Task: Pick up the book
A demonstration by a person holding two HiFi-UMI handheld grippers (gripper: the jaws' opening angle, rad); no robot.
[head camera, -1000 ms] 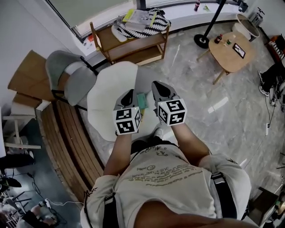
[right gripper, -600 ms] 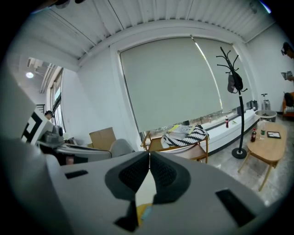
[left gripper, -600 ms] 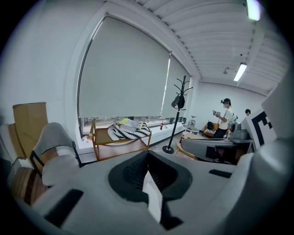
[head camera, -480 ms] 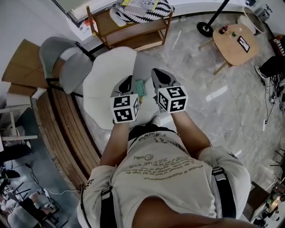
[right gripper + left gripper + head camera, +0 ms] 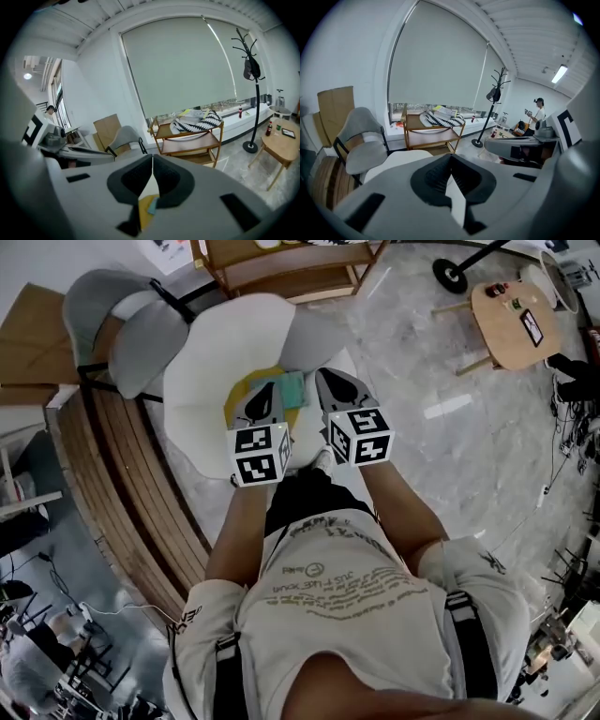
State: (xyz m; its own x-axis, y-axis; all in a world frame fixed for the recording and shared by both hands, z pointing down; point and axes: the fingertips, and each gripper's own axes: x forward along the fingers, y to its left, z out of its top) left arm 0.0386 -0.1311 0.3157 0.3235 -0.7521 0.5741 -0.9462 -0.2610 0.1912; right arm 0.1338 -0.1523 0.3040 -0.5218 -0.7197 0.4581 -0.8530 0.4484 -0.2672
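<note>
A yellow book [image 5: 240, 393] lies on the white round table [image 5: 211, 343], with a smaller teal book [image 5: 293, 388] on its right part. Both grippers hover over them, side by side. My left gripper [image 5: 265, 392] is above the yellow book's right half, jaws shut and empty [image 5: 451, 157]. My right gripper [image 5: 329, 382] hangs just right of the teal book, also shut with nothing held [image 5: 152, 157]. Below its closed jaws in the right gripper view show the yellow cover [image 5: 144, 208] and a teal corner [image 5: 152, 206]. Much of the yellow book is hidden under the left gripper.
A grey chair [image 5: 112, 324] stands left of the table, with a wooden slatted bench [image 5: 122, 493] beside it. A wooden shelf cart [image 5: 281, 263] is behind the table. A small round wooden table [image 5: 516, 320] with bottles and a coat stand base [image 5: 450, 276] are at the far right.
Both grippers have come down and forward toward the table top. The yellow book, hidden before, now shows beside the left gripper. Both stay shut.
</note>
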